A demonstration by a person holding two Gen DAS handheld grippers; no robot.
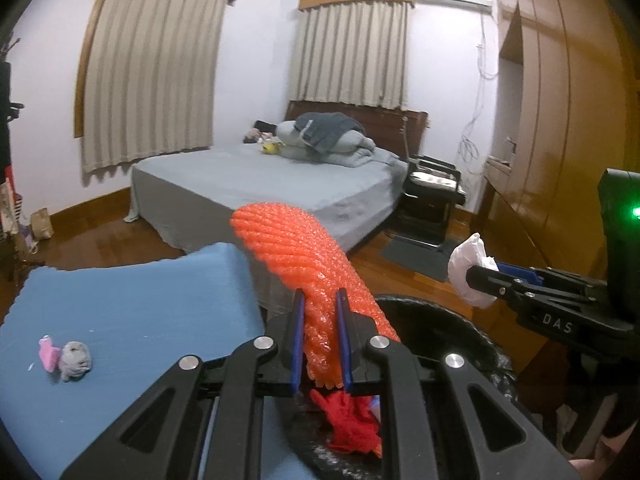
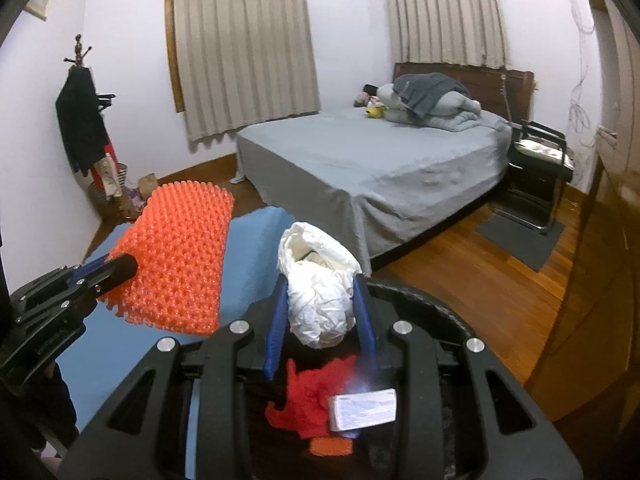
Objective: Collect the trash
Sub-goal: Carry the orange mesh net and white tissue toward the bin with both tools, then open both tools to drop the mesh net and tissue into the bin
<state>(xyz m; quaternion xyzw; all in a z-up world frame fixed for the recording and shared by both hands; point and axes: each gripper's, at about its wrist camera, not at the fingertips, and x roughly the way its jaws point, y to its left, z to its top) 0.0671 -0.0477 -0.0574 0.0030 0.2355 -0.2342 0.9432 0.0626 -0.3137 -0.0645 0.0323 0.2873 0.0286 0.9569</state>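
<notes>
My left gripper (image 1: 320,300) is shut on an orange foam net sleeve (image 1: 296,248), held upright over the edge of a black bin (image 1: 460,320); the sleeve also shows in the right wrist view (image 2: 176,260). My right gripper (image 2: 322,280) is shut on a crumpled white paper wad (image 2: 320,292), held above the bin (image 2: 440,304); the wad also shows in the left wrist view (image 1: 468,272). Inside the bin lie a red crumpled net (image 2: 312,396), a small white box (image 2: 362,408) and an orange piece (image 2: 330,446).
A blue-covered table (image 1: 120,320) stands left of the bin, with a small grey and pink toy (image 1: 66,358) on it. A grey bed (image 2: 380,168) lies beyond, a black chair (image 2: 540,160) beside it, wooden wardrobes (image 1: 560,120) on the right, a coat rack (image 2: 82,112) at far left.
</notes>
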